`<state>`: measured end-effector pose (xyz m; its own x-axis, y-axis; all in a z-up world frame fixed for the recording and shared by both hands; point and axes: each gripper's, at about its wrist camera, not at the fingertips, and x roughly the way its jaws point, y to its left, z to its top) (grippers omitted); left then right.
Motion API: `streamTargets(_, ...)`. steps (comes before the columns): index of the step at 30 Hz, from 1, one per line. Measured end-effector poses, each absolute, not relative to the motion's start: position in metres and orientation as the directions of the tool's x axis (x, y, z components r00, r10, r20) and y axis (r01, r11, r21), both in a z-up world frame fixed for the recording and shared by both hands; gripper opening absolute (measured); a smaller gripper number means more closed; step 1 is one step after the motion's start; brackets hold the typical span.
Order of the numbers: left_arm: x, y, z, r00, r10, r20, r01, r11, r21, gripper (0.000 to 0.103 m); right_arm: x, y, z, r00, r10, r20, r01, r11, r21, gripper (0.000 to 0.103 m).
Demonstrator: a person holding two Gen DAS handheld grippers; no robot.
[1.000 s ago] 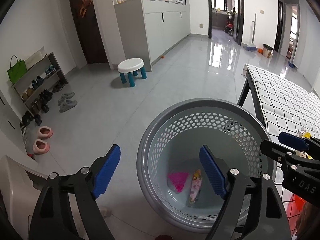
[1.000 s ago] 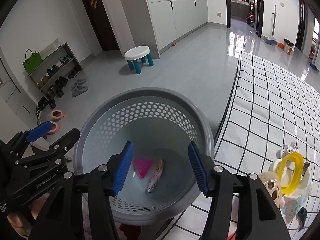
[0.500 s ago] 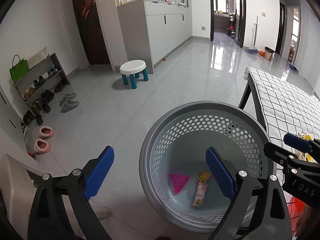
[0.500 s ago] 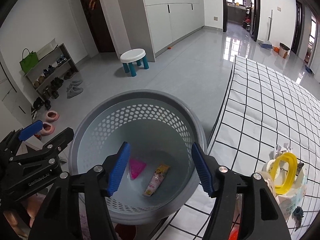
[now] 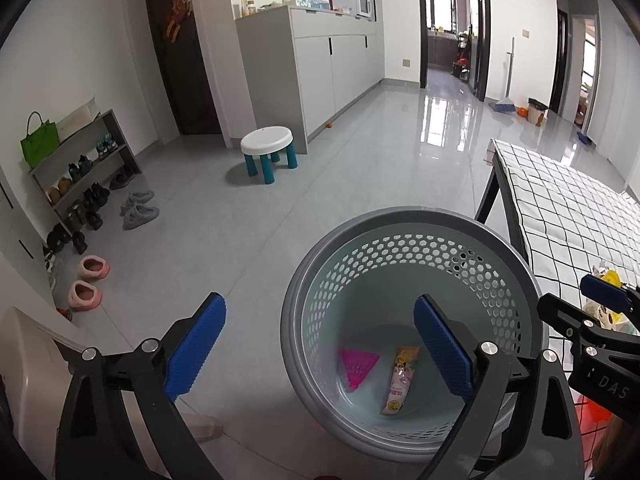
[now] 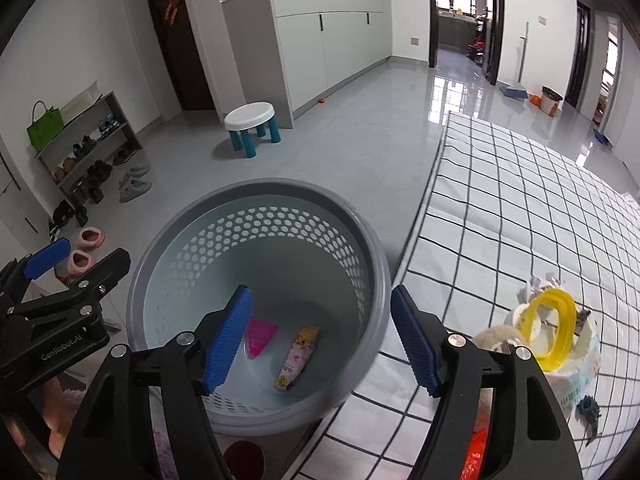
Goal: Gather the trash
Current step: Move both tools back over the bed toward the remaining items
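Note:
A grey perforated basket (image 5: 408, 216) stands on the floor beside the table. On its bottom lie a pink wrapper (image 5: 358, 366) and a pink and yellow snack packet (image 5: 400, 380). My left gripper (image 5: 318, 308) hangs open over the basket's left rim with nothing between its fingers. In the right wrist view my right gripper (image 6: 320, 294) hovers above the basket (image 6: 260, 188). Its jaws are opening and nothing is between them. Below it lie the wrapper (image 6: 260, 336) and the packet (image 6: 298, 356). A yellow ring (image 6: 554, 328) rests on crumpled paper on the table.
The table with a checked cloth (image 6: 520, 200) runs along the basket's right side. A white stool (image 5: 268, 142), a shoe rack (image 5: 80, 160), pink slippers (image 5: 86, 282) and grey cabinets (image 5: 332, 68) stand farther off across the tiled floor.
Both grippers' jaws have spread wider. The snack packet has settled flatter on the basket's bottom. Neither hand has shifted much.

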<state>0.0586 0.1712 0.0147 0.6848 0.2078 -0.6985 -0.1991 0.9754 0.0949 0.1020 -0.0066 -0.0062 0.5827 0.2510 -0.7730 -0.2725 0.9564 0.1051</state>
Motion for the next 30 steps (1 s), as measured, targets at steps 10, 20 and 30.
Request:
streamTargets(10, 0.043, 0.168, 0.023, 0.718, 0.212, -0.663, -0.201, 0.975, 0.094, 0.095, 0.078, -0.016, -0.001, 0.631, 0.197, -0.751, -0.224, 0.972, 0.066, 0.072)
streamTargets(20, 0.029, 0.164, 0.029, 0.732, 0.202, -0.651, -0.184, 0.978, 0.097, 0.095, 0.047, -0.034, 0.01, 0.66, 0.185, -0.728, -0.189, 0.979, 0.077, 0.072)
streamTargets(30, 0.003, 0.147, 0.039, 0.751, 0.187, -0.633, -0.15, 0.982, 0.112, 0.095, 0.012, -0.064, 0.025, 0.693, 0.163, -0.702, -0.139, 0.986, 0.092, 0.074)
